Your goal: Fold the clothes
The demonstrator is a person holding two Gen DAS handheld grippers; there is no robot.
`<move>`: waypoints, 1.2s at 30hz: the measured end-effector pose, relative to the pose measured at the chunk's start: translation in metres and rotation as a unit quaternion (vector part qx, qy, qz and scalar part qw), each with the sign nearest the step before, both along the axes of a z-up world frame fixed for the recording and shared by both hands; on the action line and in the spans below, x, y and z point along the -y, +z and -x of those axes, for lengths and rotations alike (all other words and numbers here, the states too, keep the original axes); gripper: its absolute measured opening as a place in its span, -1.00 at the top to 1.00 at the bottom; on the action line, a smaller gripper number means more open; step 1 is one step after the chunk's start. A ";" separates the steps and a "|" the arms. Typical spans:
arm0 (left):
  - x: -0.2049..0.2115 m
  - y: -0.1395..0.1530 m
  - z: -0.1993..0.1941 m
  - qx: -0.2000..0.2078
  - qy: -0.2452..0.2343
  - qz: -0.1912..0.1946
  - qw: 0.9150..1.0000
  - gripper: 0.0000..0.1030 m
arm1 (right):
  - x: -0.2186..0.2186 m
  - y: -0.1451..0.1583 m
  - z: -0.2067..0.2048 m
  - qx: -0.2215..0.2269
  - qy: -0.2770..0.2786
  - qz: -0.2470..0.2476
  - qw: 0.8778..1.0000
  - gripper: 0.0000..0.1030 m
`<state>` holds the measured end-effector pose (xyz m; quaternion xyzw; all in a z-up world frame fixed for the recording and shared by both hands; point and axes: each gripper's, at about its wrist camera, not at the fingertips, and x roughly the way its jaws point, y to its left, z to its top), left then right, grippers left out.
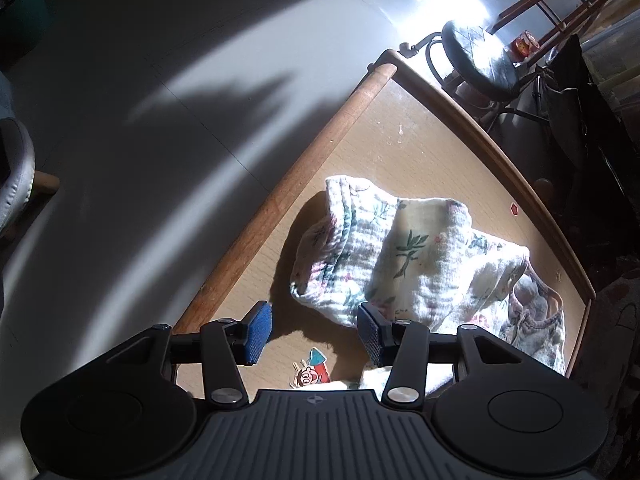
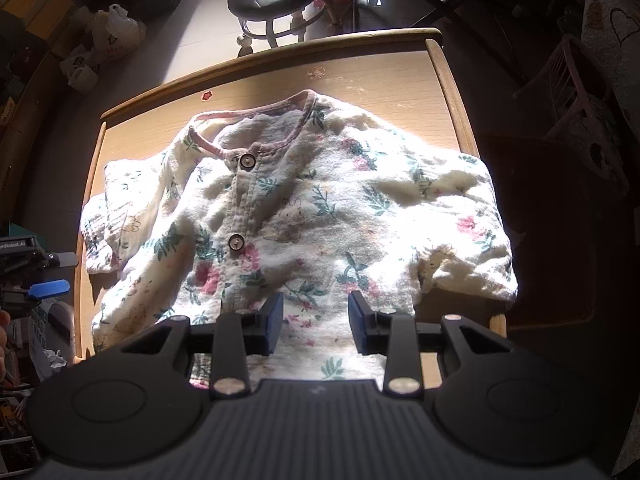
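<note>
A small shirt (image 2: 304, 216) of crinkled cream cotton, printed with flowers and leaves and closed by round buttons, is spread front-up on the pale wooden counter (image 2: 400, 76) with its rounded raised rim. The right gripper (image 2: 316, 320) is held wide open above the lower hem, nothing between its blue pads. The left gripper (image 1: 314, 330) is also seen wide open and empty, just beside the bunched sleeve.

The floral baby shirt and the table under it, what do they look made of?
The floral baby shirt looks like soft crinkled cotton gauze: its matte surface puckers in fine ridges. Its buttons might be wood or plastic. The table appears to be pale wood-grain laminate with a rounded, glossier solid-wood rim.
</note>
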<state>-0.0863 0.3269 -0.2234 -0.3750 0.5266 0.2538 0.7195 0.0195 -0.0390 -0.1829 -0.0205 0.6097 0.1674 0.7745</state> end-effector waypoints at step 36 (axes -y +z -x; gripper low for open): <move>-0.023 -0.013 -0.057 -0.005 -0.106 -0.053 0.993 0.19 | -0.056 0.006 0.020 -0.011 -0.021 0.015 1.000 0.32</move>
